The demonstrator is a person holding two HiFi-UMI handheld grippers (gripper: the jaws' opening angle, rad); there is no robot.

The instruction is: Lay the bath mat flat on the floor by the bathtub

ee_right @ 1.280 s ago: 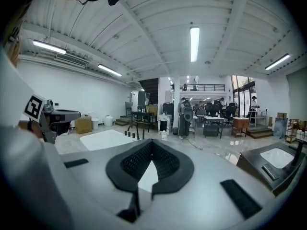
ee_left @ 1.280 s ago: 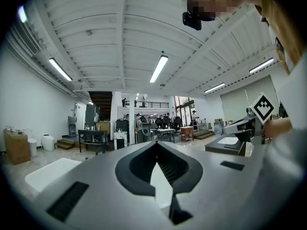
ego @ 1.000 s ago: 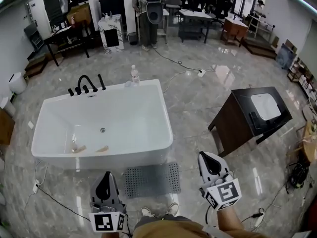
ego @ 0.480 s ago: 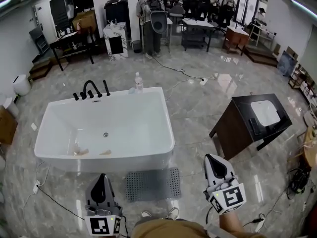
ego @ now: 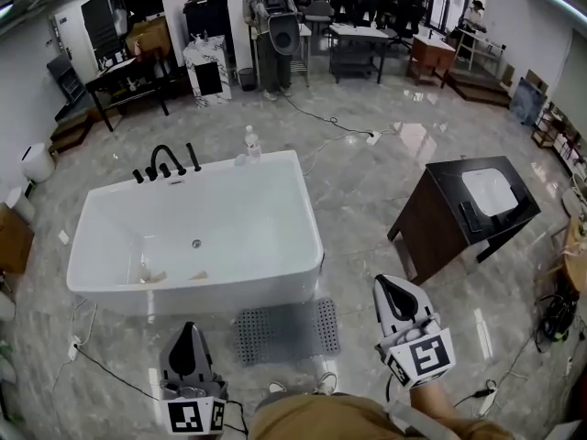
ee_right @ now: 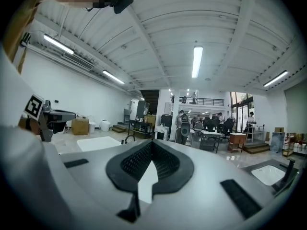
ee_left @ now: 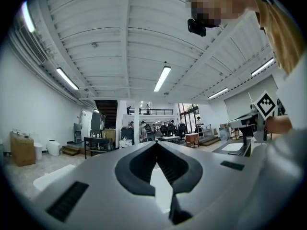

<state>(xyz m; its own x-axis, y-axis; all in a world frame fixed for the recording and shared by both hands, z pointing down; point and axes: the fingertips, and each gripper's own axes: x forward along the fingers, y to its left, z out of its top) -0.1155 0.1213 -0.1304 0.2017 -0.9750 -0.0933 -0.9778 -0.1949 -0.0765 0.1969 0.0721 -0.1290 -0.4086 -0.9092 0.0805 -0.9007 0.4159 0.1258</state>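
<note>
Grey mat (ego: 282, 331) lies flat on the floor (ego: 367, 200) just beside the tub (ego: 197, 236), and with left hand-held gripper (ego: 190, 330) and right hand-held gripper (ego: 385, 287) both closed and empty, probably only squaring its edge to the tub is needed.

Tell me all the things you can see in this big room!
bathtub: one, white, on the marble floor, middle left
tap: one set, black, on the bathtub's far rim
bottle: one, clear, on the far rim by the tap
tan bits: two, lying inside the bathtub
bath mat: one, grey, flat on the floor against the bathtub's near side
cabinet: one, dark with a white basin, right of the bathtub
people: a few, far back by the desks
left claw: one, grey and black, shut, empty
right claw: one, grey and black, shut, empty
</note>
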